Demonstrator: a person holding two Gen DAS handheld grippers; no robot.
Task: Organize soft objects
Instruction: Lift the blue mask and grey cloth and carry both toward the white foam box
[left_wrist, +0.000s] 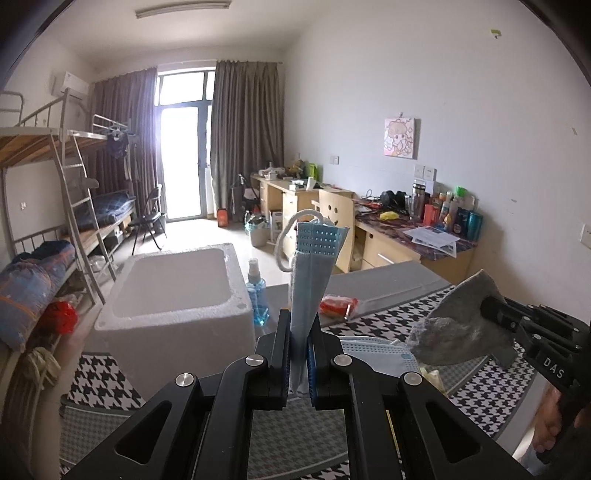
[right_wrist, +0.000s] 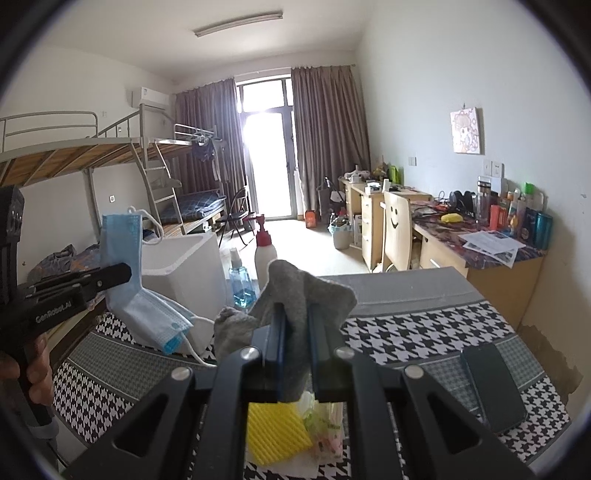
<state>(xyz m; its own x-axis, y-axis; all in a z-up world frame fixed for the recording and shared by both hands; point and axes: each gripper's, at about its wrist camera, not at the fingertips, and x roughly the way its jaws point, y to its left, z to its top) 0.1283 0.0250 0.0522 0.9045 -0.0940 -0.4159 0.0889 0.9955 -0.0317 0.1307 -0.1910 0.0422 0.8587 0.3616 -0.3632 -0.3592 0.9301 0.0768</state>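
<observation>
A folded blue face mask (left_wrist: 314, 266) stands upright between the pads of my left gripper (left_wrist: 300, 321), which is shut on it. From the right wrist view the same mask (right_wrist: 123, 251) sticks up past the left gripper (right_wrist: 122, 275), and more blue mask material (right_wrist: 159, 321) hangs below it. My right gripper (right_wrist: 295, 314) is shut on a grey cloth (right_wrist: 295, 291) that bunches up over its fingers. In the left wrist view that grey cloth (left_wrist: 458, 317) is held by the right gripper (left_wrist: 491, 306) above the table's right side. Both are held above the table.
An open white foam box (left_wrist: 173, 291) stands on the houndstooth tablecloth (right_wrist: 424, 332), with a blue spray bottle (left_wrist: 256, 291) and a white bottle with a red top (right_wrist: 265, 251) beside it. A red packet (left_wrist: 338, 305), a yellow sponge (right_wrist: 277, 432), a plastic wrapper (right_wrist: 325, 424) and a dark phone (right_wrist: 495, 387) lie on the table.
</observation>
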